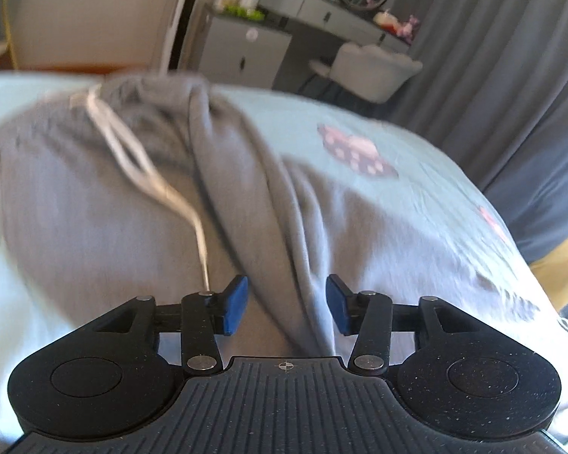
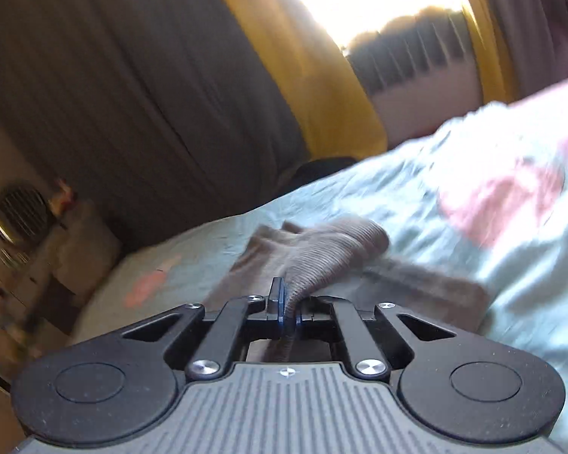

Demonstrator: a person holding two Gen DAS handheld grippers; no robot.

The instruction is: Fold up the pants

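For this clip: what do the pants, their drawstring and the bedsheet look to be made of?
Pants: grey soft knit, probably cotton jersey, matte; the cuff clamped in the right hand-held gripper shows ribbing. Drawstring: white woven cord, likely cotton, flat or round unclear through blur. Bedsheet: thin pale blue woven fabric, matte, with pink printed patches and fine creases.

Bare bed (image 1: 416, 196) lies open right of the bunched pants (image 1: 140, 196); curtains (image 2: 132, 94) close in beyond the bed's edge.
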